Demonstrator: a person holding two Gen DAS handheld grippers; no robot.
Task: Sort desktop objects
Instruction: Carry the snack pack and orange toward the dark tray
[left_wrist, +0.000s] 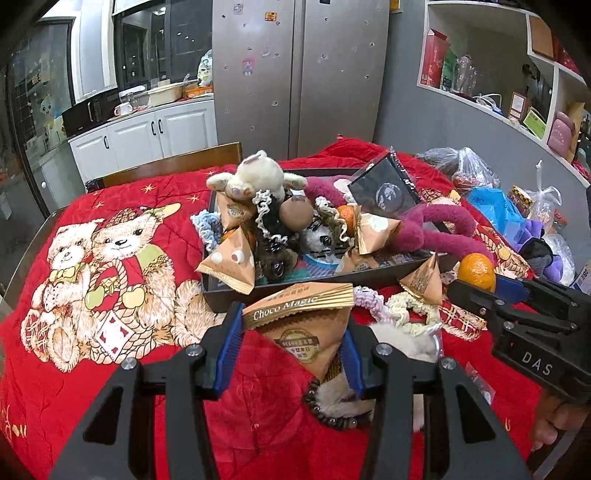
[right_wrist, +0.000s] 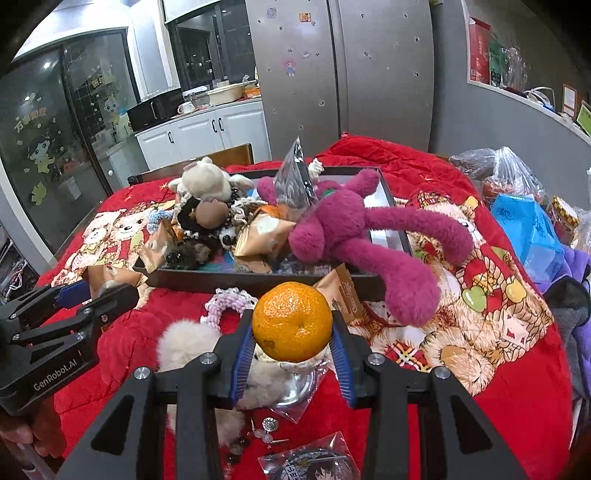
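Note:
My left gripper (left_wrist: 291, 347) is shut on a tan Choco Magic snack packet (left_wrist: 306, 325), held above the red cloth just in front of the black tray (left_wrist: 236, 299). My right gripper (right_wrist: 291, 343) is shut on an orange mandarin (right_wrist: 291, 321), held near the tray's front right corner; it shows in the left wrist view (left_wrist: 476, 273) too. The tray (right_wrist: 236, 278) is piled with snack packets, plush toys, a magenta plush (right_wrist: 343, 229) hanging over its edge, and scrunchies.
On the red teddy-bear cloth (left_wrist: 110, 258) in front of the tray lie another packet (left_wrist: 424, 282), knitted scrunchies (right_wrist: 229, 306), a fluffy white toy (right_wrist: 188, 343), a bead bracelet (left_wrist: 332, 417) and badges (right_wrist: 310, 465). Plastic bags (right_wrist: 524, 225) crowd the right side.

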